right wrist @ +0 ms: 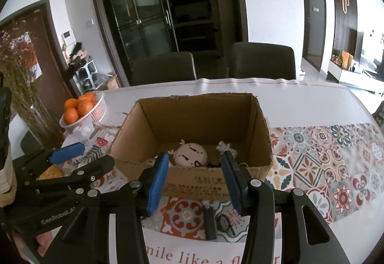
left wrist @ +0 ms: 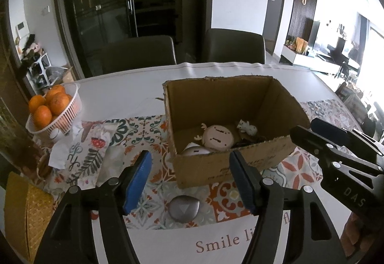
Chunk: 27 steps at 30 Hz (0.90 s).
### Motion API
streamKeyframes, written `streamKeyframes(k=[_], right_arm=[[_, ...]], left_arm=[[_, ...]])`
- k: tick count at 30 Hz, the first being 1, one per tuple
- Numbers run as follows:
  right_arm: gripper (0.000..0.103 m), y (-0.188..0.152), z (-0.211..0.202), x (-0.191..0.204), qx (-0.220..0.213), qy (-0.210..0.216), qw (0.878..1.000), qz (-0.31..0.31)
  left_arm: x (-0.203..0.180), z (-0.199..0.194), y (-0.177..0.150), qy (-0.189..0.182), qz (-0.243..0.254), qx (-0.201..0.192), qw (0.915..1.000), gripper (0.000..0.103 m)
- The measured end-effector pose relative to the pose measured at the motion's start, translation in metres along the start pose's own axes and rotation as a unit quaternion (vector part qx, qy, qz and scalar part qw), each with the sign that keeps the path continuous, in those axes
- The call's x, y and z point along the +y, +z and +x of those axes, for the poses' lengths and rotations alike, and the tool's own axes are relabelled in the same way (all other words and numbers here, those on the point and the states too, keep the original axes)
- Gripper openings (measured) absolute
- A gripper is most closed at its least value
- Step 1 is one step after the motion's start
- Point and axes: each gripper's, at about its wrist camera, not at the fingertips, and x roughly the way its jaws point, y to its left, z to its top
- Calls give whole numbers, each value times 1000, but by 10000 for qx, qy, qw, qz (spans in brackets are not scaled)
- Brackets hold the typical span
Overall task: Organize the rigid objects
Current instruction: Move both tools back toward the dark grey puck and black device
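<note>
An open cardboard box (left wrist: 230, 168) stands on the patterned table runner. Inside lie a round cream toy with antlers (left wrist: 217, 139), a small white figurine (left wrist: 247, 127) and a grey rounded item (left wrist: 195, 152). My left gripper (left wrist: 190, 168) hovers open before the box's near wall, nothing between its blue pads; a grey rounded pebble-like object (left wrist: 184, 208) lies on the runner below it. My right gripper (right wrist: 195, 168) is open too, holding nothing, over a dark rectangular block (right wrist: 210, 223) and a black looped piece (right wrist: 225, 224). The box (right wrist: 192, 120) fills the middle of the right wrist view.
A white basket of oranges (left wrist: 55, 108) sits at the left with crumpled paper (left wrist: 60, 151) beside it. A woven yellow mat (left wrist: 26, 213) lies at the near left. A vase of dried flowers (right wrist: 24, 96) stands far left. Two dark chairs (left wrist: 139, 52) face the table's far edge.
</note>
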Motion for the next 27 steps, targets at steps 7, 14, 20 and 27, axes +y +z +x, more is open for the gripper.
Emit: streamKeyframes(k=[7, 14, 20, 27], right_arm=[[53, -12, -8, 5, -34, 35, 10000, -36], [53, -25, -10, 5, -11, 43, 10000, 14], [55, -36, -10, 5, 67, 79, 9999, 15], [63, -52, -9, 4, 102, 8, 9999, 71]], left_arm=[[2, -9, -15, 113, 21, -62, 9999, 68], [2, -10, -28, 109, -20, -36, 9999, 71], [1, -11, -41, 83, -25, -7, 10000, 73], [3, -1, -61, 81, -83, 147, 9998, 74]])
